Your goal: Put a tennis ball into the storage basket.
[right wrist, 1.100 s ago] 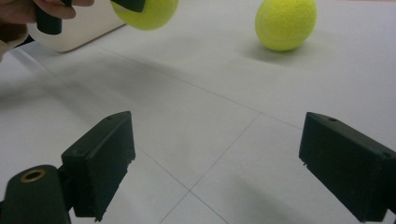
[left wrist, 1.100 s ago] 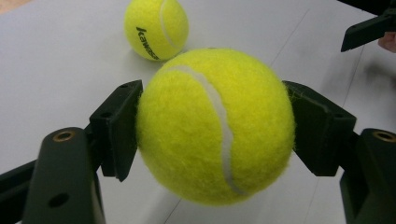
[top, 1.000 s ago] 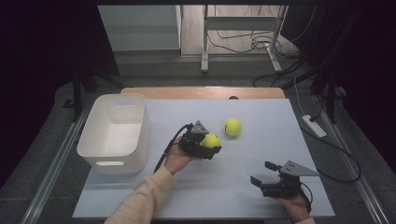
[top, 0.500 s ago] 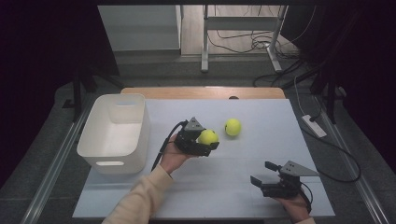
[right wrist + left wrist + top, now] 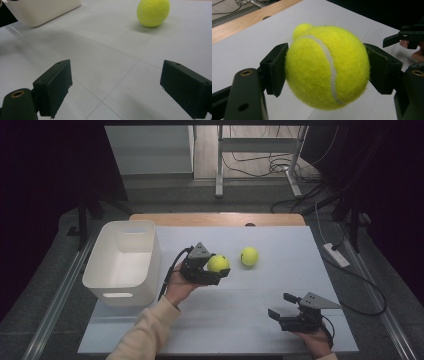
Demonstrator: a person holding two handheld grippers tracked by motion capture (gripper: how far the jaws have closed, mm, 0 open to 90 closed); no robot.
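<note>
White table [image 5: 250, 320]: our left tool [image 5: 212, 272], clamped on a fuzzy yellow tennis ball [image 5: 218, 263], has lifted it beside the white plastic bin [image 5: 125, 270], the likely destination; right tool [image 5: 286, 310] stands apart, idle.

Pretty dim room overall, dark surroundings, but the white table [image 5: 240, 310] is evenly lit from above. Soft shadows only, no glare. The held tennis ball [image 5: 327, 67] looks sharp up close; the near black jaws go slightly soft.

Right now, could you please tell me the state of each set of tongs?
Left tongs: closed on a fuzzy yellow-green tennis ball.
Right tongs: open, holding nothing.
</note>
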